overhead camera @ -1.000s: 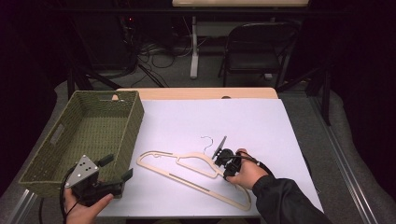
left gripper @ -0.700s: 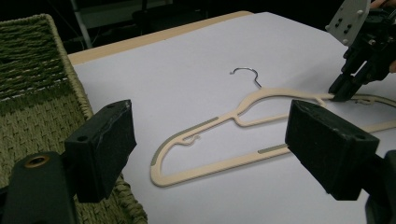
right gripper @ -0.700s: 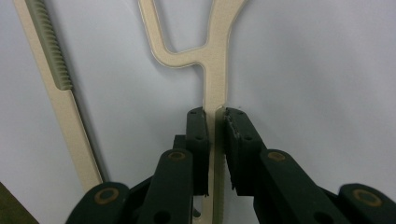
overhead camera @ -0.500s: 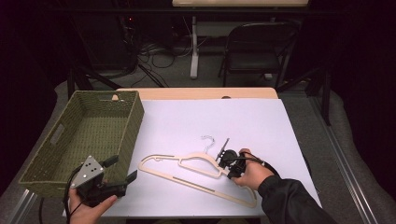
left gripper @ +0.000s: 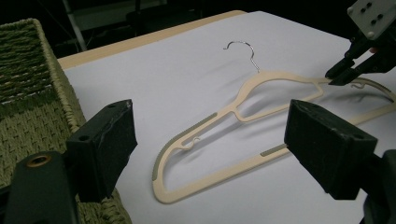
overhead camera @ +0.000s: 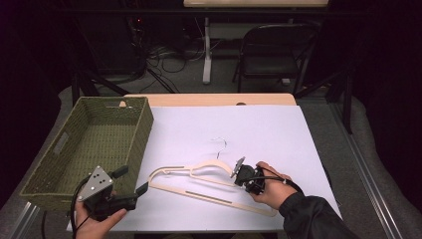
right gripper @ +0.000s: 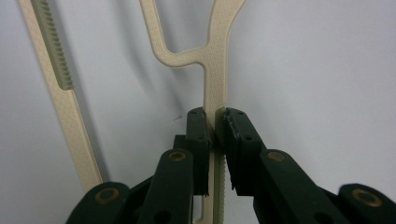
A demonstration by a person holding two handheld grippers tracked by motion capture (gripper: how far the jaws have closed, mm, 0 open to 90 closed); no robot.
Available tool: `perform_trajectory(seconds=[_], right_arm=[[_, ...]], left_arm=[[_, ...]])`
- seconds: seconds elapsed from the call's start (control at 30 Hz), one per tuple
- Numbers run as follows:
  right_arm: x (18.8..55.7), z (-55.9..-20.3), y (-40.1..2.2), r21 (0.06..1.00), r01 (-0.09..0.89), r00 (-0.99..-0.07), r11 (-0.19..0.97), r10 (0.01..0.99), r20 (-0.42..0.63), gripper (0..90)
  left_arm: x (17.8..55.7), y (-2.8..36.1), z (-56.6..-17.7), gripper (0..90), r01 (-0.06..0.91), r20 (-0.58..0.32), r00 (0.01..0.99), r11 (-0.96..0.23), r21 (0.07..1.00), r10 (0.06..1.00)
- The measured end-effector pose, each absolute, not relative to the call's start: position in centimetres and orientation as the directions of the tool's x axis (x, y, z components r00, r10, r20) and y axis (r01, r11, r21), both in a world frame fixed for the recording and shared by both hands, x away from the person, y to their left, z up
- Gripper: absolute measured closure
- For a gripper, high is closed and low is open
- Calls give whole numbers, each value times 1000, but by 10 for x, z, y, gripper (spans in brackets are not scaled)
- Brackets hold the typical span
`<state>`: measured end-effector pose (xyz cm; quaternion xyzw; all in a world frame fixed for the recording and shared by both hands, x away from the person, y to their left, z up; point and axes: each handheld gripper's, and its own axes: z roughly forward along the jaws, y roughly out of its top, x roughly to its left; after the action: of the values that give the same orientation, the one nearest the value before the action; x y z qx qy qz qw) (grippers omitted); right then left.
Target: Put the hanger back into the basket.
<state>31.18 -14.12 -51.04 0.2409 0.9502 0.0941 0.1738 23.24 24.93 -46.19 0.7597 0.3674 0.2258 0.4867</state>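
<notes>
The cream plastic clothes hanger with a thin metal hook [overhead camera: 209,177] lies on the white sheet that covers the table [overhead camera: 268,129], near the person's edge and right of the green woven rectangular basket [overhead camera: 89,144], well apart from it. Its metal hook points away from the person, and its long lower bar runs slantwise toward the table's near right corner. The right tool [overhead camera: 245,175], held in the right hand [overhead camera: 271,189], is pinching the hanger: in the right gripper view its 2 black jaws are pressed together on the flat cream arm of the hanger [right gripper: 215,84], just below the spot where that arm forks, with ribbed grey grip strips showing on the bar to the left. In the left gripper view the hanger [left gripper: 233,135] lies flat on the white sheet, its near end bearing a grey grip strip, and the right tool [left gripper: 348,74] nips the far arm. The left tool [overhead camera: 130,185], held in the left hand [overhead camera: 97,221] at the near left corner just beside the basket, has its jaws spread wide with nothing between them; the hanger lies a little way in front of it.
</notes>
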Motion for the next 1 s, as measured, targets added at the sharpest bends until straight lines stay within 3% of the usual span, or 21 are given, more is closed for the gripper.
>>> perform_trajectory(seconds=[0.67,1.0], right_arm=[[281,-506,-160,309,227,-745,924,369,-556,806],[277,-510,-165,297,191,-713,936,340,-613,805]], left_arm=[[241,216,-457,223,323,7,693,-319,891,721],[261,183,-457,227,325,6,749,-375,868,662]])
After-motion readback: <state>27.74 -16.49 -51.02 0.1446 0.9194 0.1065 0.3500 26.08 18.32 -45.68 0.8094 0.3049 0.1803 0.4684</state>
